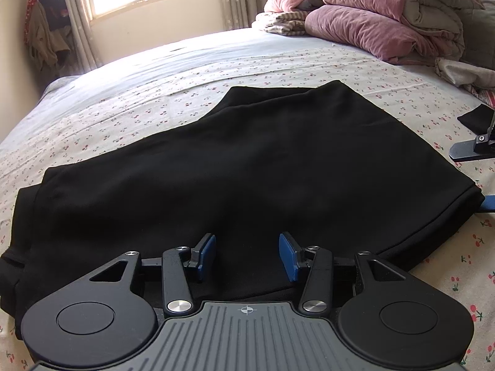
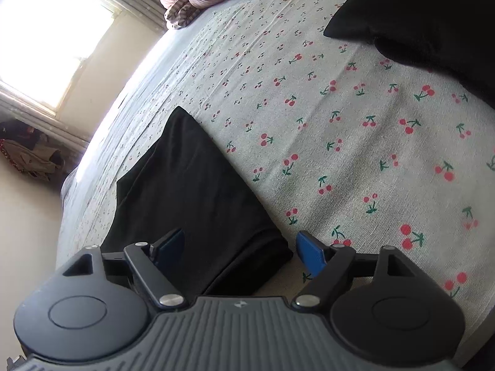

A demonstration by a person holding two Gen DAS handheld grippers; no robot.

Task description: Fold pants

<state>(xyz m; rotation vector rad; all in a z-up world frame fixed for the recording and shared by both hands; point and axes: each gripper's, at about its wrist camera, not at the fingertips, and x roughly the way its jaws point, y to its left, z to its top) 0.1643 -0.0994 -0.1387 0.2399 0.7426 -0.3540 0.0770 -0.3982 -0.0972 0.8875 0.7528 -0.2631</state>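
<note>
Black pants [image 1: 235, 167] lie folded flat on the cherry-print bedsheet [image 1: 154, 99]. Left gripper [image 1: 246, 255] hovers over the near edge, fingers apart, empty. Right gripper [image 2: 239, 253] gapes at the end corner. Judgement: pinch both layers together before lifting over.

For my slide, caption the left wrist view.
Open left gripper poised over folded black pants on a cherry-print bedsheet.
</note>
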